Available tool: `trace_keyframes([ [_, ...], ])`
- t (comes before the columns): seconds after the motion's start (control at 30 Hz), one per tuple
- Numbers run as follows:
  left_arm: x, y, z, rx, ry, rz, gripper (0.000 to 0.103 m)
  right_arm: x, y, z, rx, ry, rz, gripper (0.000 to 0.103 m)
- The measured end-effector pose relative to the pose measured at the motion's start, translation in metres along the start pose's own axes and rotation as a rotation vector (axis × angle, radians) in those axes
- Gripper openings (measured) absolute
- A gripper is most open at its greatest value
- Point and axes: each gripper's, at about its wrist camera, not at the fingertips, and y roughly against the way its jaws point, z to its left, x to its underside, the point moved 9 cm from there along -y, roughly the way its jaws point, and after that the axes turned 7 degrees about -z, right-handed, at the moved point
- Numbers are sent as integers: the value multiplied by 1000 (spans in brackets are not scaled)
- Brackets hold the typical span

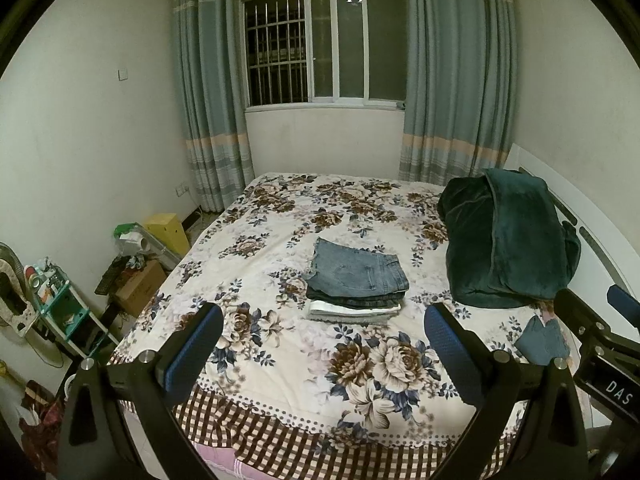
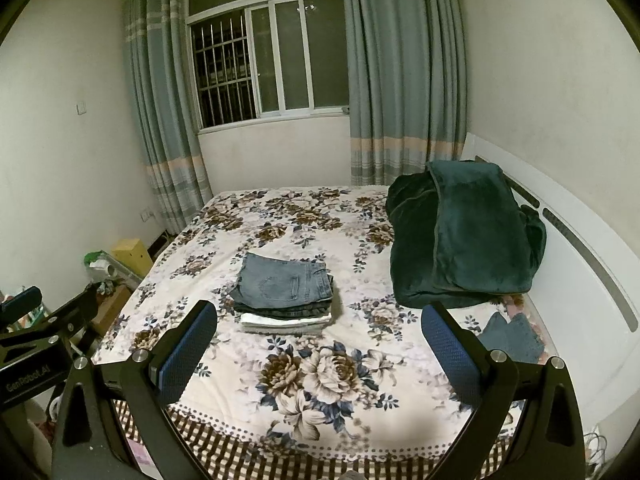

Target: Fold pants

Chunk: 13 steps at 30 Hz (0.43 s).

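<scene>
Partly hidden, blue cloth point(image 1: 543, 340) behind right hand-held gripper point(image 2: 320, 344)

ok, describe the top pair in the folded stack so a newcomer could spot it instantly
Start at the bed with the floral sheet. Near its middle sits a stack of folded pants, left of the dark green blanket. The top pair is light blue jeans, back pocket up, above darker denim and a white garment at the bottom.

Lower stack layers point(image 1: 354, 307) — mostly hidden
</scene>
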Motion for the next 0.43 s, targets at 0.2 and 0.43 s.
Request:
trace_keyframes([
  [0.2, -1, 0, 2, -5, 1, -4, 103, 0, 1, 0, 0, -6, -1, 103],
  [0.43, -4, 3, 6, -22, 6, -27, 103, 0, 2, -1, 2, -4, -2, 103],
])
